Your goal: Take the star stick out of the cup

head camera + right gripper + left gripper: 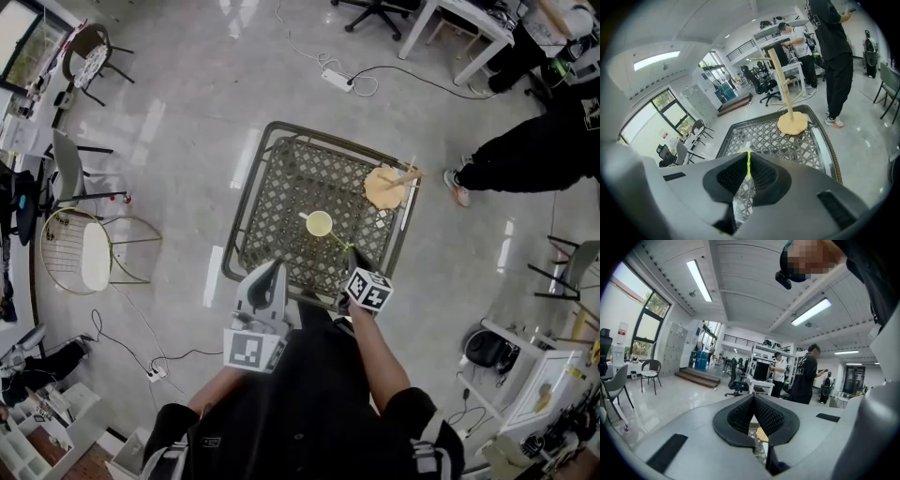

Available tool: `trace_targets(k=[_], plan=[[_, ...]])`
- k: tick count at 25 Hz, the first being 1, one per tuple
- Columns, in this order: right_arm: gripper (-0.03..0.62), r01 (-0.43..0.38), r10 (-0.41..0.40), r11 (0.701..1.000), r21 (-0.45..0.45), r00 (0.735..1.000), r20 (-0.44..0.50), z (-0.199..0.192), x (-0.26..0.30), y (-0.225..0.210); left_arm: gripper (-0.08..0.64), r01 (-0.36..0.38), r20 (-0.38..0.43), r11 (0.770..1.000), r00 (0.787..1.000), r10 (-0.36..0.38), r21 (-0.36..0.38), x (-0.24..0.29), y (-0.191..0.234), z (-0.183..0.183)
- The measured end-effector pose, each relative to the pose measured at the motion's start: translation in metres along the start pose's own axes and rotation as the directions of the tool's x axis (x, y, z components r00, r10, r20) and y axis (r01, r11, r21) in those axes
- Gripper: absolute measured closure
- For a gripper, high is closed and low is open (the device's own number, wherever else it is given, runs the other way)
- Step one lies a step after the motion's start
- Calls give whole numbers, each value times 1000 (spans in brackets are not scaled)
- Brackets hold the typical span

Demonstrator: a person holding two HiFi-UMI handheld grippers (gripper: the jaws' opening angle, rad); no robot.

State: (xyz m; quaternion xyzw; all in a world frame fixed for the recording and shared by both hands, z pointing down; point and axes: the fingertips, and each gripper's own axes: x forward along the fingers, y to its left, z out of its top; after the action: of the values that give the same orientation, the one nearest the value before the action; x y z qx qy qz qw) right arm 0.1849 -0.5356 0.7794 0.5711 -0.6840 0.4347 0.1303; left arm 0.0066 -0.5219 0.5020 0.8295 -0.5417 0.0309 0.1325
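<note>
The right tool (748, 157) is closed on a thin yellow-green stick (749, 165), which is pinched between the tips of its black ribbed pads. In the head view the stick slants from this tool up and left to the rim of a pale yellow round cup (319, 223). I cannot tell whether its far end is still inside the cup, and the star end cannot be made out. The cup stands upright near the middle of a dark metal lattice bench (281, 187), with the right tool over the bench's near edge.

The left tool (753, 400) is to the left, also at the near edge. Its pads are pressed together with nothing between them, and it is tilted up towards the room.

A light wooden peg stand on a round base (386, 186) sits at the far right corner of the bench, well apart from the cup. A person in black clothes (534, 155) stands beyond it on the glossy grey floor (187, 112).
</note>
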Motion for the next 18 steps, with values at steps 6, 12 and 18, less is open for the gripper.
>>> trace_targets(k=[6, 12, 18], plan=[[572, 2, 0, 1000, -26, 998, 60, 1, -26, 16, 545, 7, 43, 1000, 999, -7, -2, -33, -2, 8], [572, 6, -1, 999, -36, 990, 142, -11, -66, 44, 545, 33, 92, 999, 995, -35, 25, -87, 3, 10], [572, 7, 2, 999, -42, 974, 228, -34, -124, 77, 545, 66, 134, 997, 988, -71, 43, -153, 2, 15]])
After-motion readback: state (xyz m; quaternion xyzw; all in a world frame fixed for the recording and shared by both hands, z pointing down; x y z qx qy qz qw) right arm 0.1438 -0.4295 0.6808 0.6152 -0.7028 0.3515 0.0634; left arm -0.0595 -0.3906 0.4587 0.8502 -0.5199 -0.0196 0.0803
